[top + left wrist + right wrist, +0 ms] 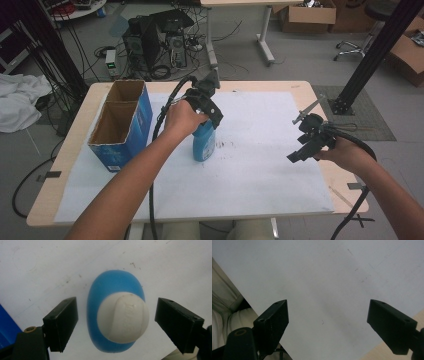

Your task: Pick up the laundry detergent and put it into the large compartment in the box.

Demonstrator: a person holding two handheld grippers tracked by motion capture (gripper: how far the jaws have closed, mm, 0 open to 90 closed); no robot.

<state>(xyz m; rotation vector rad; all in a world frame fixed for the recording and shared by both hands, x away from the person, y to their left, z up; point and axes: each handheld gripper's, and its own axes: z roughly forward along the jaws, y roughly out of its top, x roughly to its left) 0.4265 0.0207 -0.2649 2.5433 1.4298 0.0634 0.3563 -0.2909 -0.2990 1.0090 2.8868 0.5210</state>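
The left gripper (209,107) was held directly above a blue bottle (204,142) that stood upright on the white sheet (260,165) covering the table (70,150), a little left of the middle. In the left gripper view its two black jaws stood wide apart, one on each side of the bottle's white cap (123,318), and neither jaw touched the cap or the blue body (115,281). Some raised marks were on the top of the cap, but they were too blurred to read. No label was readable on the bottle in the high view.

To the left of the bottle stood an open blue carton (121,125) with two brown compartments inside. It had some pale print low on its front side, too small to read.

The right gripper (306,145) was held above the right part of the sheet, well apart from the bottle. In the right gripper view its jaws were also wide apart, with nothing between them, and under them lay the sheet (317,282) with small dark specks.
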